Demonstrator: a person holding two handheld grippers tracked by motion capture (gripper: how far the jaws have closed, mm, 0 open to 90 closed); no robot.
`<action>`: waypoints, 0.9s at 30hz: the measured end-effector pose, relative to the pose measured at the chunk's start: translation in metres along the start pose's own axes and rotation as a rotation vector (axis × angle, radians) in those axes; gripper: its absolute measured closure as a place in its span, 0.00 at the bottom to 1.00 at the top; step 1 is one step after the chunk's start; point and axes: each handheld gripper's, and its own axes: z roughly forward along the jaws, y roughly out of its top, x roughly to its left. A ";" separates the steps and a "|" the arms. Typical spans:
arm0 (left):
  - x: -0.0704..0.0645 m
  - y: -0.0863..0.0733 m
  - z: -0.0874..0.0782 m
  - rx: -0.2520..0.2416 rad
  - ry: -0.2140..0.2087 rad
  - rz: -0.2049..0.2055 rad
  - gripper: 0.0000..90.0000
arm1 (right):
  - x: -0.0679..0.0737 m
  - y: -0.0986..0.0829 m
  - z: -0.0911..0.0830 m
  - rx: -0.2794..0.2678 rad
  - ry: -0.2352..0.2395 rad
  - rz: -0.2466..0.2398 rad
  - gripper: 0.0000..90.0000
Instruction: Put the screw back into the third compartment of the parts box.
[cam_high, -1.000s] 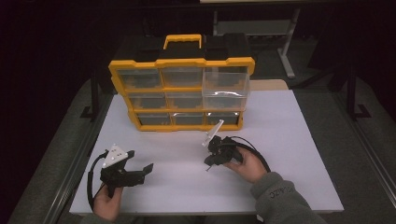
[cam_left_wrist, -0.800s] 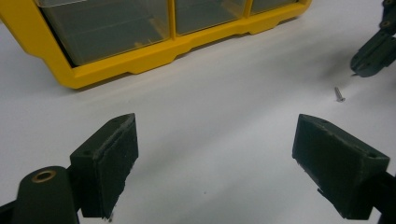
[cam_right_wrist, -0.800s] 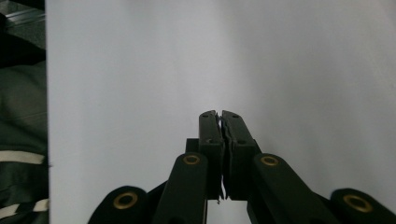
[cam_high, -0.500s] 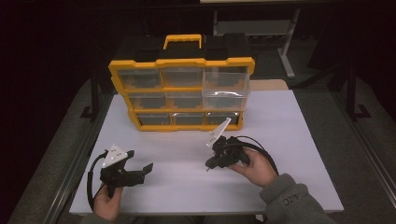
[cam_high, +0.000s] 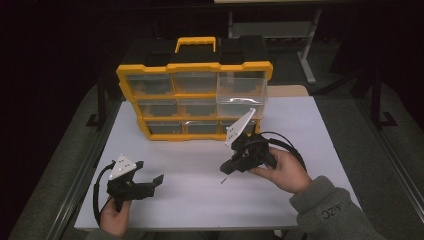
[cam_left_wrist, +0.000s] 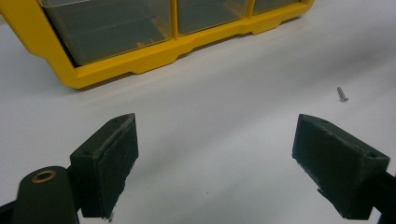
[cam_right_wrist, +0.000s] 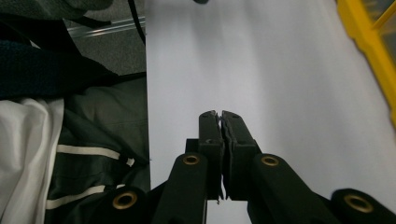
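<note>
Your right tool (cam_high: 226, 171), jaws pressed together, hangs just above the small screw (cam_high: 220, 181) on the desk (cam_high: 320, 135), while your left tool (cam_high: 150, 181) gapes wide, farther off.

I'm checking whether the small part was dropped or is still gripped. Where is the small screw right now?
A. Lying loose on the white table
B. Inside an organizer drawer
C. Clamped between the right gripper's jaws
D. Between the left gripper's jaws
A: the screw lies bare on the white table, near the right gripper, with nothing touching it.
</note>
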 end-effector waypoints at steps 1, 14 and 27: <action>0.000 0.000 0.000 0.000 -0.001 -0.004 0.15 | 0.001 0.003 -0.005 -0.004 -0.001 -0.004 0.96; 0.001 0.000 0.000 -0.002 0.001 0.000 0.15 | 0.002 0.033 -0.058 -0.045 -0.002 -0.024 0.96; 0.001 0.000 -0.001 -0.001 0.002 -0.005 0.15 | -0.014 0.075 -0.128 -0.088 -0.077 -0.008 0.96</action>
